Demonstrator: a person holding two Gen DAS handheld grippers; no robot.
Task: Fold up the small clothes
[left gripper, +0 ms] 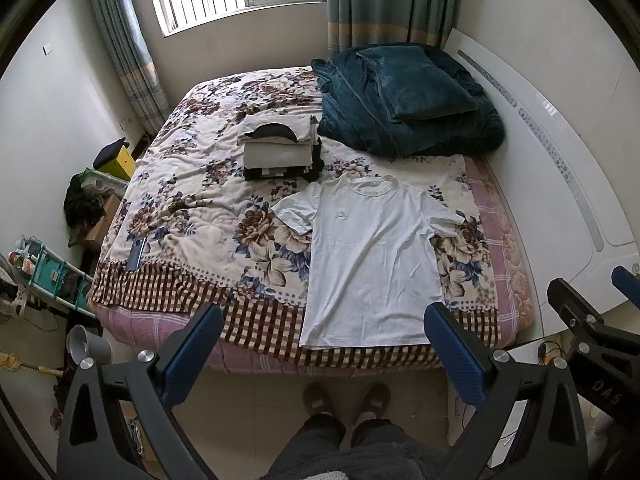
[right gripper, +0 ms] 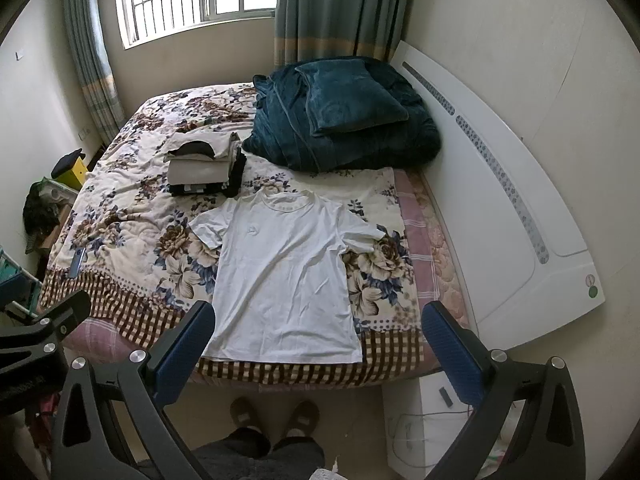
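Note:
A white T-shirt (left gripper: 368, 256) lies spread flat, front up, on the floral bedspread (left gripper: 192, 208) near the bed's front edge; it also shows in the right wrist view (right gripper: 284, 276). A stack of folded clothes (left gripper: 280, 148) sits behind it toward the bed's middle, seen too in the right wrist view (right gripper: 204, 164). My left gripper (left gripper: 324, 344) is open and empty, held above the floor in front of the shirt's hem. My right gripper (right gripper: 320, 344) is open and empty, also in front of the hem.
A dark teal quilt and pillow (left gripper: 412, 100) are heaped at the back right by the white headboard (left gripper: 560, 184). A phone (left gripper: 136, 256) lies on the bed's left front. Clutter and a shelf (left gripper: 52, 276) stand left of the bed. My slippered feet (left gripper: 344, 400) stand below.

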